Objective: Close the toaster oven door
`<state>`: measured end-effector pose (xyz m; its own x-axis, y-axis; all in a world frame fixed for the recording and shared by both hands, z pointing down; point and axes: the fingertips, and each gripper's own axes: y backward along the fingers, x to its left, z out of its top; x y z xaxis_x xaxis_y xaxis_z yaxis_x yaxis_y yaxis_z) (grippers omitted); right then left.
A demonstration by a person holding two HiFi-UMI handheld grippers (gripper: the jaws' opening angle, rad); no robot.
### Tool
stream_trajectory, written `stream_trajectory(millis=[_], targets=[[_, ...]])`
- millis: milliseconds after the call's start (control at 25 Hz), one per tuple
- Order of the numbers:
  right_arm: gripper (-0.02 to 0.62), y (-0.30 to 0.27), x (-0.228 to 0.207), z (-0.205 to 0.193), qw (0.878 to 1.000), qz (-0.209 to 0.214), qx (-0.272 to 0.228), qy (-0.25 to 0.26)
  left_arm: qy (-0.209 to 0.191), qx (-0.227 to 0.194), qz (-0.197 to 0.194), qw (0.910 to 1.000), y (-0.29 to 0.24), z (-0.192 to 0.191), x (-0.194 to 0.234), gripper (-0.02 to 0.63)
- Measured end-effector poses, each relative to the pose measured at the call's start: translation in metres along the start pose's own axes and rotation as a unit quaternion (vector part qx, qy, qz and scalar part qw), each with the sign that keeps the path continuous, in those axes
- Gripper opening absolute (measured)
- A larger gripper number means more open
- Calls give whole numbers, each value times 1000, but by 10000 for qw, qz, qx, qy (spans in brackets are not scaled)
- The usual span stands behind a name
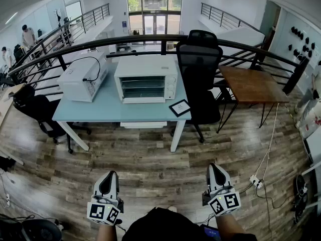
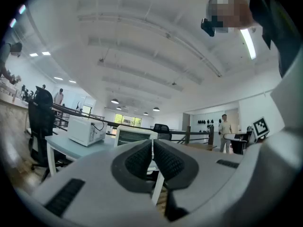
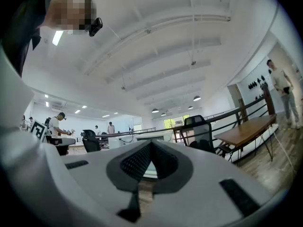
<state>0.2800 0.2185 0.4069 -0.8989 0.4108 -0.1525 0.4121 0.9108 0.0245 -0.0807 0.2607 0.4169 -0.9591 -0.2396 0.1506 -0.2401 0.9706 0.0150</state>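
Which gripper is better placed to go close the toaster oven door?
Left, narrowly. Both are shut and far from the table, but the left gripper lines up nearer the toaster oven; the right gripper faces the black chair.

An open-plan office or lab workspace, bright and white-walled. A dark metal railing [image 1: 150,38] curves across the room, with tall windows [image 1: 154,0] beyond it. The floor [image 1: 150,157] is wood plank. A pale blue table [image 1: 95,113] carries a white toaster oven [image 1: 146,79]. Nearby are black swivel chairs [image 1: 199,54], a brown wooden table [image 1: 253,84], and people [image 1: 27,34] standing at far left.
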Motion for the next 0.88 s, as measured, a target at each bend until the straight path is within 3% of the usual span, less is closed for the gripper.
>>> stream_trajectory(millis=[440, 720, 800, 880], targets=[[-3, -1, 12, 0, 9999, 107, 56, 22, 13, 22, 57, 10000, 7, 1, 5, 18], [0, -5, 20, -6, 9995, 204, 64, -243, -64, -43, 28, 10000, 6, 7, 5, 20], [108, -7, 25, -5, 9995, 234, 40, -224, -63, -82, 0, 9999, 5, 9, 4, 75], [157, -11, 31, -5, 9995, 250, 32, -203, -33, -99, -34, 9999, 6, 10, 4, 166]])
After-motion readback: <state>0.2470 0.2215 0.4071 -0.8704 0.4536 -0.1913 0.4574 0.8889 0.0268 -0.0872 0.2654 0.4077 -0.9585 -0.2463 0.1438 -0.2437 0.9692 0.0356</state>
